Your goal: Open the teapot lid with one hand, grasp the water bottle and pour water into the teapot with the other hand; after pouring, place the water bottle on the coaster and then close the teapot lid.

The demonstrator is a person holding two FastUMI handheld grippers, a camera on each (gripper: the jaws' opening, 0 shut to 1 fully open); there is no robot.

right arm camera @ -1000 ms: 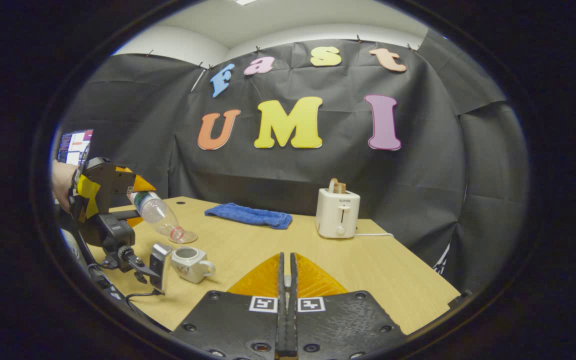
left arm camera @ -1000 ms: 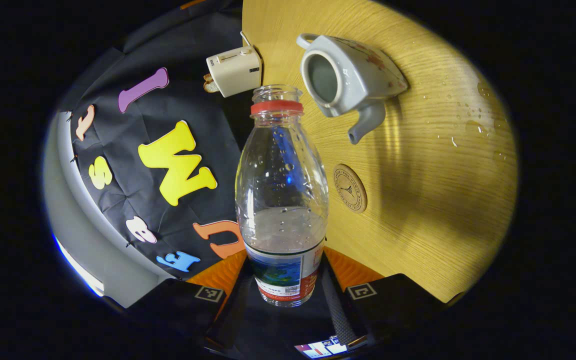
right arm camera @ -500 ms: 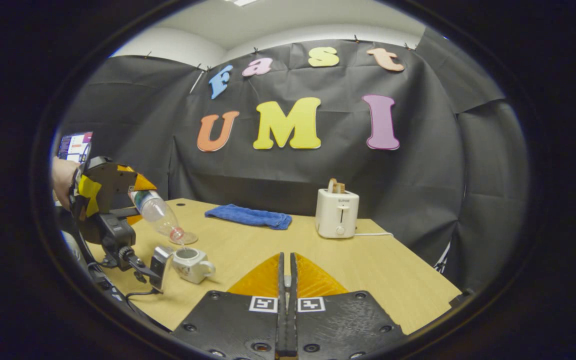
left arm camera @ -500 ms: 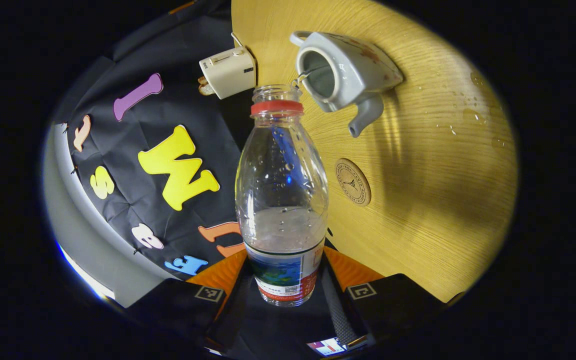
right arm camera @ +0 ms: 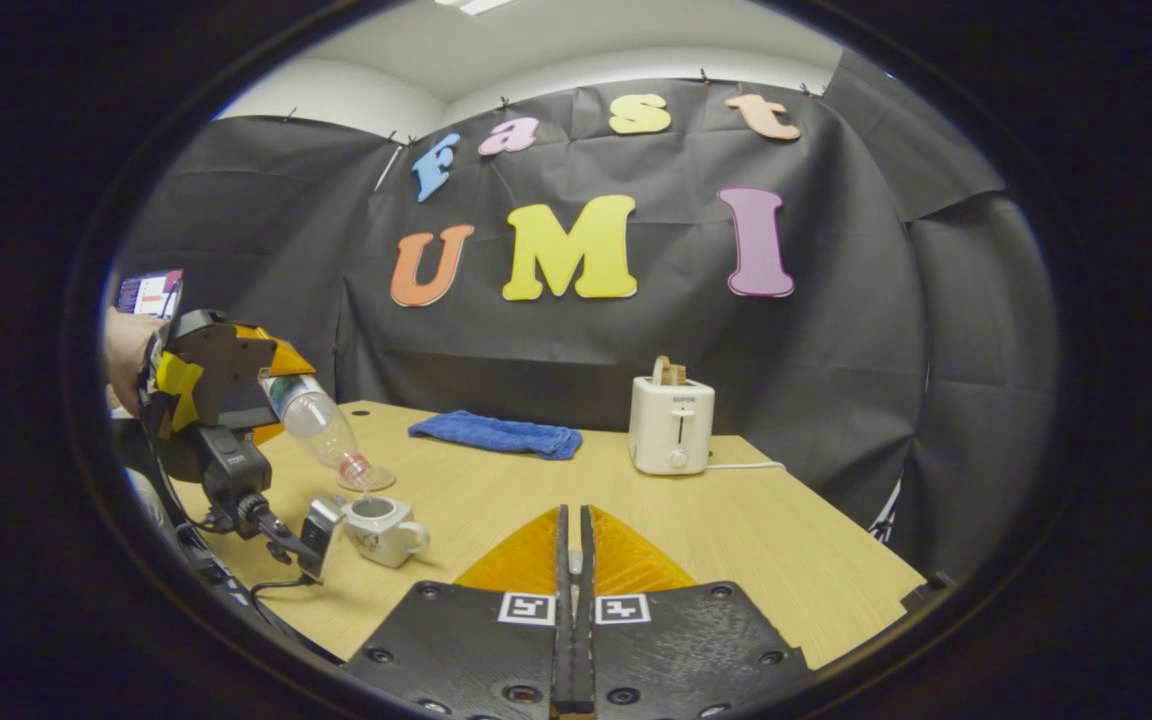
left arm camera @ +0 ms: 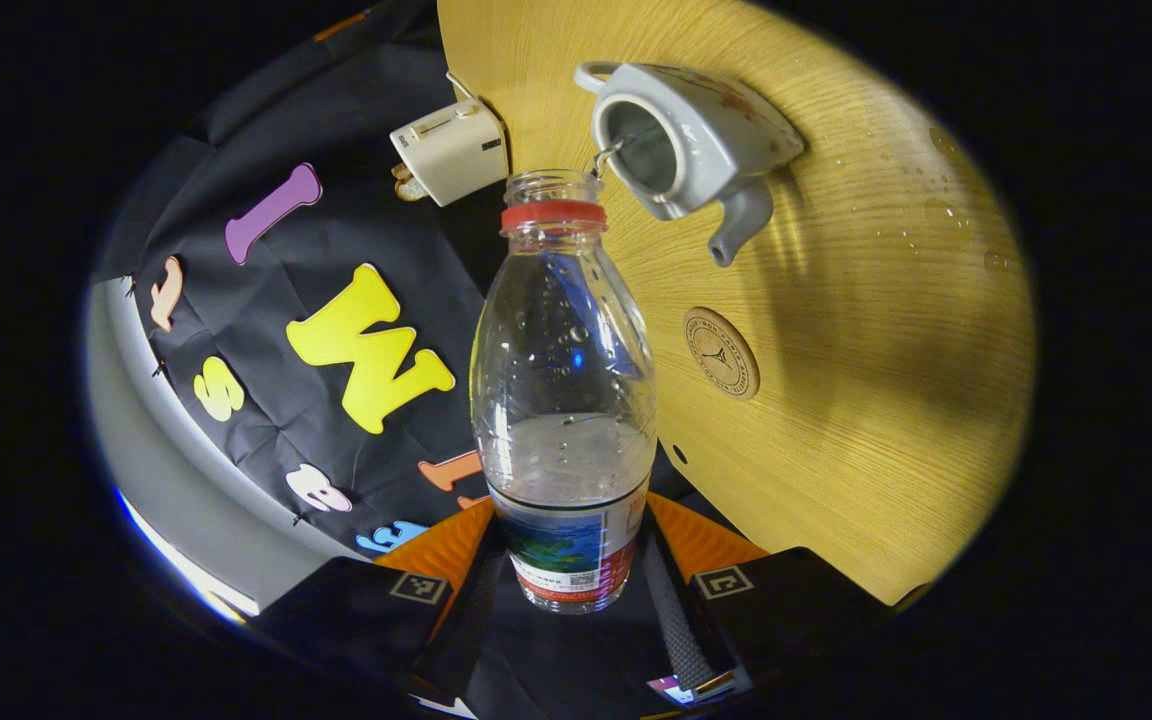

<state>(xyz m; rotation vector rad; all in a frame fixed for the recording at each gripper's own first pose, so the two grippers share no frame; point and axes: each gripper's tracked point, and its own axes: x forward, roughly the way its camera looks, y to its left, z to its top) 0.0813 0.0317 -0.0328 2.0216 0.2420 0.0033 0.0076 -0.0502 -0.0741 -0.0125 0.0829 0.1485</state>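
My left gripper (left arm camera: 564, 560) is shut on the lower body of a clear water bottle (left arm camera: 564, 380) with a red neck ring and no cap. The bottle is tilted, its mouth at the rim of the lidless grey-white teapot (left arm camera: 696, 140), and a thin stream of water (left arm camera: 604, 158) runs into the opening. A round wooden coaster (left arm camera: 722, 352) lies on the table beside the teapot. In the right gripper view the bottle (right arm camera: 321, 430) leans down over the teapot (right arm camera: 381, 527) at the far left. My right gripper (right arm camera: 573, 525) is held above the table, its fingers together.
A white toaster (right arm camera: 672, 425) stands at the back of the wooden table (right arm camera: 756, 540), with a blue cloth (right arm camera: 496, 433) to its left. Water drops (left arm camera: 936, 210) dot the table beyond the teapot. A hand (right arm camera: 121, 350) holds the left gripper.
The bottle's mouth has moved up to the teapot's opening and water has started to run in. The right gripper has barely shifted.
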